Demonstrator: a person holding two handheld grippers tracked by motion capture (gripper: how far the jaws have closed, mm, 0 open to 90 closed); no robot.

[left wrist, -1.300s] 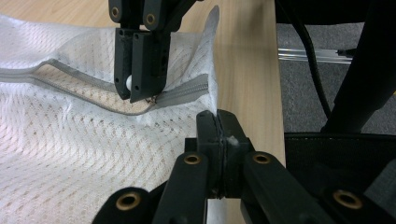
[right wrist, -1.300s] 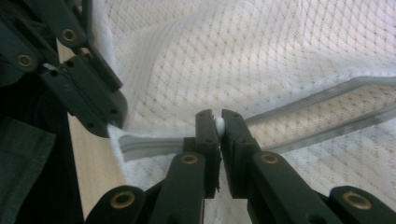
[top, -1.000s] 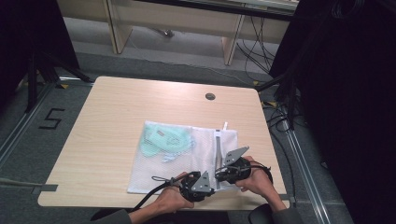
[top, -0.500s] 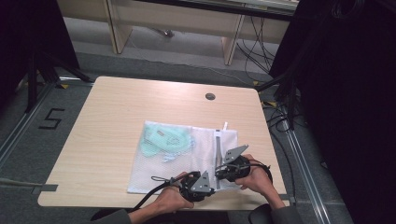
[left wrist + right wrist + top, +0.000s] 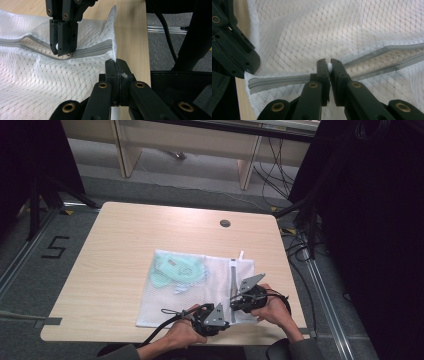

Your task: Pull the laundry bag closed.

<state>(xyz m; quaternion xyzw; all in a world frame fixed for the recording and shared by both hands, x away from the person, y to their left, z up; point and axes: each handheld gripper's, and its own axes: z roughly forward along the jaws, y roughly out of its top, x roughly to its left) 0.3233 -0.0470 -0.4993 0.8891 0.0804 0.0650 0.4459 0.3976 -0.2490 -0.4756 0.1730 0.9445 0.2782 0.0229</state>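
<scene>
High view is showing one mesh bag point(image 5: 200, 292) lying on the counter point(image 5: 125, 245) (one pale-green garment point(image 5: 175, 270) inside). Two grippers are working: the right gripper point(image 5: 329, 65) is pinching the white zipper pull point(image 5: 329, 66), the left gripper point(image 5: 116, 65) is pinching the bag's edge.

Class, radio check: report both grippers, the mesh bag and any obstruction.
Left gripper shut on mesh bag corner. Right gripper shut on zipper pull; zipper partly open. Nothing blocking.

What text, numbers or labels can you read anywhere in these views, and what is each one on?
"5": black numeral marked on the grey floor, left of the table.
Print on the mint-green garment inside the white mesh bag: too small and blurred to read.
Nothing readable on the zipper, the left gripper or the right gripper.
</scene>
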